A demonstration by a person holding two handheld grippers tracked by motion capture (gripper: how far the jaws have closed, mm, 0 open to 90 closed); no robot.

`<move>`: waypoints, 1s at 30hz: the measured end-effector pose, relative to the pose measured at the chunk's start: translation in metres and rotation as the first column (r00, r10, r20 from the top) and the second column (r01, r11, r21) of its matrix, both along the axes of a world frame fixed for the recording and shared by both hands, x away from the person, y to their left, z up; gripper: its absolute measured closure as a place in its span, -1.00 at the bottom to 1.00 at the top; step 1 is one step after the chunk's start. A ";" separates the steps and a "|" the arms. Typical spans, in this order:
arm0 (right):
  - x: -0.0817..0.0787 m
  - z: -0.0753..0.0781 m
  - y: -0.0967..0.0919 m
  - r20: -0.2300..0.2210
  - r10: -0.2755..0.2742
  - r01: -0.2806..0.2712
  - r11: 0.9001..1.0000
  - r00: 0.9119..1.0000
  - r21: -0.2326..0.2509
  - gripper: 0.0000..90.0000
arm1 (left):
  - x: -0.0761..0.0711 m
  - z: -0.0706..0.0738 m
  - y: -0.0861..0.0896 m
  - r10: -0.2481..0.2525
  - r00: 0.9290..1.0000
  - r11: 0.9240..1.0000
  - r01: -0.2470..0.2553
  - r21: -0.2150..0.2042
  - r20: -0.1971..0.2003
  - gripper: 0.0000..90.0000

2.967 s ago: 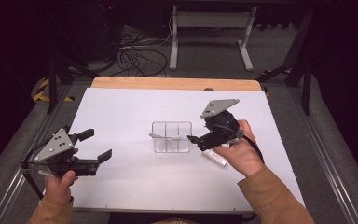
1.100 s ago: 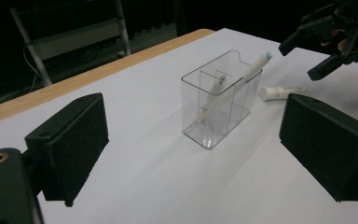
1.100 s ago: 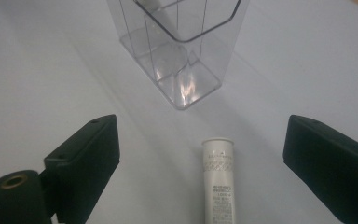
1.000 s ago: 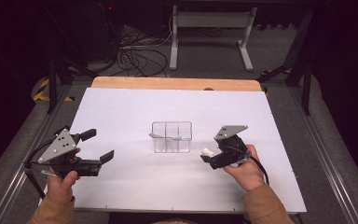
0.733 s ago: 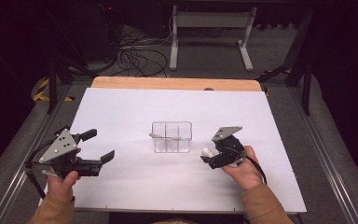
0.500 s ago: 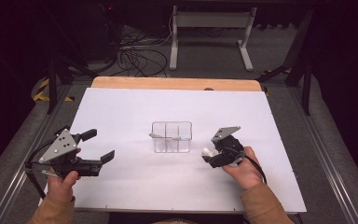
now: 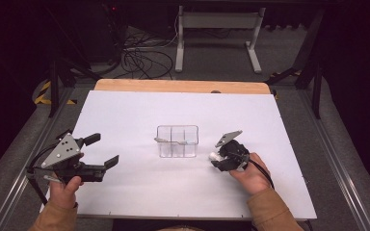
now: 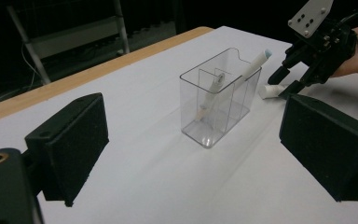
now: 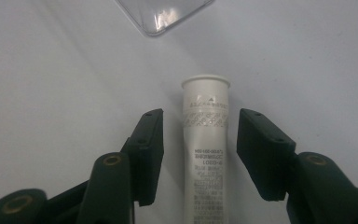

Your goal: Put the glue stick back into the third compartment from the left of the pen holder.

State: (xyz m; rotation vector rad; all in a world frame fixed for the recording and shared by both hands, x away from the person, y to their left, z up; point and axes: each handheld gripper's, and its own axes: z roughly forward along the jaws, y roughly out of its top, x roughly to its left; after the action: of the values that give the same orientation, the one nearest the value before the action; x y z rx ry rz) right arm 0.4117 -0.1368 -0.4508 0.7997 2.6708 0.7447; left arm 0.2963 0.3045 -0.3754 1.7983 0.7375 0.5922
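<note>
White cylindrical tube (image 9: 206, 154), capped and printed with small grey text, lying on the white desk (image 7: 139, 115) between the parted, non-touching jaws of the right gripper (image 9: 199, 158), clear box (image 8: 219, 95) just beyond; left gripper (image 8: 193, 154) jaws wide apart, empty.

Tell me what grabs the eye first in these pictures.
The clear divided box stands alone mid-sheet on the white table, with two white tubes leaning inside it. Just to its right, the right claw is open, jaws on either side of a white tube lying flat on the sheet, not yet clamped. The left claw is held wide open near the table's left edge.
</note>
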 end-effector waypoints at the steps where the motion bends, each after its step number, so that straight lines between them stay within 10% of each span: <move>1: 0.001 -0.001 0.000 -0.002 0.000 0.000 1.000 1.000 -0.003 0.23 | 0.000 0.000 0.000 0.000 1.000 1.000 0.000 0.000 0.000 -0.81; 30: 0.001 -0.003 0.003 -0.006 -0.014 0.013 0.999 1.000 -0.040 0.49 | 0.000 -0.001 -0.001 -0.004 1.000 1.000 0.004 0.002 -0.005 -0.81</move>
State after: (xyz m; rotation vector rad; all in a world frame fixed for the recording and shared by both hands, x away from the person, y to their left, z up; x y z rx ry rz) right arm 0.4128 -0.1337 -0.4540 0.8108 2.6747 0.6837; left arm 0.2968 0.3036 -0.3762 1.8034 0.7368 0.5858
